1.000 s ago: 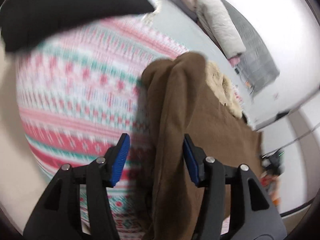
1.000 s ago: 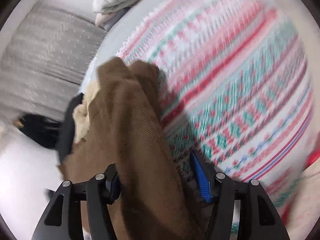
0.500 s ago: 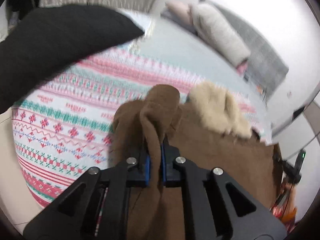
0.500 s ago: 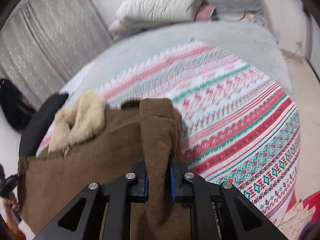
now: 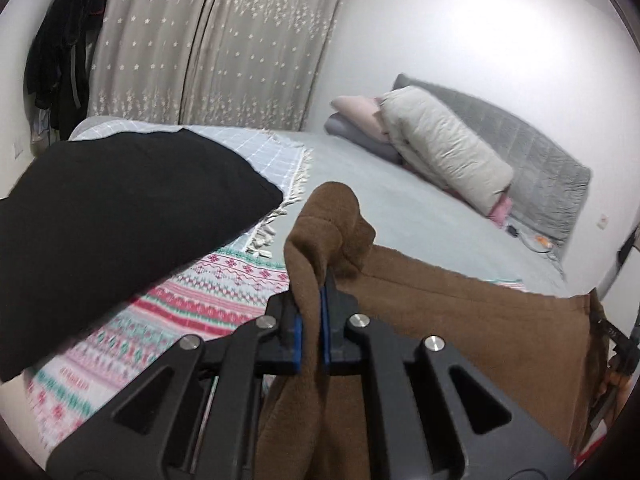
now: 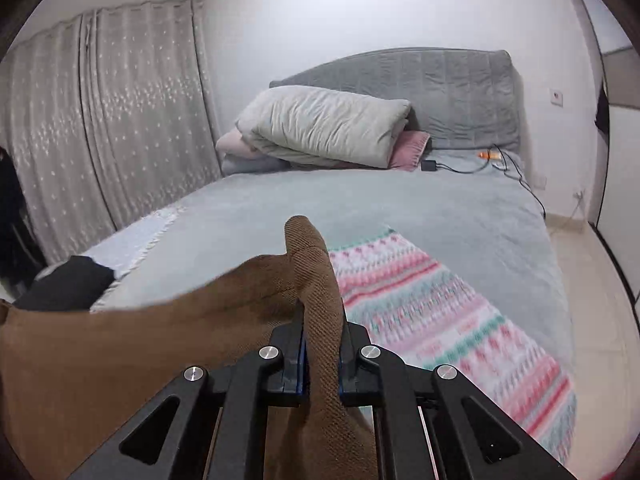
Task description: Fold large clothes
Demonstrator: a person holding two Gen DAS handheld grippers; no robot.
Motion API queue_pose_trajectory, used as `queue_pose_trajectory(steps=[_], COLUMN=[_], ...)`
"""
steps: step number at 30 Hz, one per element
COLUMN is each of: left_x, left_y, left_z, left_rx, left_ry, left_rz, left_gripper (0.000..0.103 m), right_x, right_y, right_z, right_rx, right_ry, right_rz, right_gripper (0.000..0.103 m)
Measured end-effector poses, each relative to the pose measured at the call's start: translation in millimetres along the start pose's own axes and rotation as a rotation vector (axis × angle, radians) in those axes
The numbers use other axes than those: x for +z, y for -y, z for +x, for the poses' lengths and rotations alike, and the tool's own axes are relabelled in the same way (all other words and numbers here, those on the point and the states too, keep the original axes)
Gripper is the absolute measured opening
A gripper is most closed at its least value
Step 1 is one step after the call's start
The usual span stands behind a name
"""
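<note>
A large brown garment [image 5: 460, 320] hangs stretched between my two grippers above the bed. My left gripper [image 5: 311, 320] is shut on one bunched corner of it, which pokes up past the blue pads. In the right wrist view the same brown garment [image 6: 100, 360] spreads off to the left, and my right gripper [image 6: 320, 356] is shut on its other corner. Its cream fleece lining is hidden now. Below lies a patterned pink, white and green blanket [image 6: 440, 312] on the grey bed [image 6: 420, 208].
A black garment [image 5: 120, 216] lies on a pale checked throw [image 5: 276, 152] at the bed's left. Folded bedding and pillows [image 6: 324, 124] sit against the grey headboard [image 6: 440, 88], with a charger and cables [image 6: 472, 164] beside them. Curtains [image 5: 220, 40] cover the far wall.
Both grippers shut on the brown garment's corners and lifted it off the blanket. Both views have tilted up from the blanket to the bed and walls. The fleece lining has dropped from sight.
</note>
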State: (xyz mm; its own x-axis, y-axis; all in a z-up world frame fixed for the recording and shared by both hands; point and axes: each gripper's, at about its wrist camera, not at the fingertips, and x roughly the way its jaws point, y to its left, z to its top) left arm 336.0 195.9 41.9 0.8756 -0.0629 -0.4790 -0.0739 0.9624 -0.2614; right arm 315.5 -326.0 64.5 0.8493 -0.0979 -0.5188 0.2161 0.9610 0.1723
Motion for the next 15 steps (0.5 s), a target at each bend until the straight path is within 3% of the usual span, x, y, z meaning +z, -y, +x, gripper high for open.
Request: queue_pose_trajectory(steps=[4, 9, 12, 15], left_x=[-16, -43, -38, -23], left_y=[-6, -27, -33, -35], left_z=[66, 123, 119, 92], left_rx=[0.085, 0.120, 0.144, 0.274], left_ry=[-0.080, -0.258, -0.269, -0.232], left_rz=[0.039, -0.005, -0.030, -0.003], left_gripper=[0.009, 0.013, 0.022, 0.027], right_x=[4, -34, -49, -39], right_y=[-20, -10, 6, 23], right_z=[72, 148, 170, 152], right_rx=[-0.042, -0.054, -0.048, -0.091], right_ry=[-0.074, -0.255, -0.354, -0.329], right_rz=[-0.055, -0.010, 0.056, 0.117], right_gripper=[0.009, 0.012, 0.018, 0.027])
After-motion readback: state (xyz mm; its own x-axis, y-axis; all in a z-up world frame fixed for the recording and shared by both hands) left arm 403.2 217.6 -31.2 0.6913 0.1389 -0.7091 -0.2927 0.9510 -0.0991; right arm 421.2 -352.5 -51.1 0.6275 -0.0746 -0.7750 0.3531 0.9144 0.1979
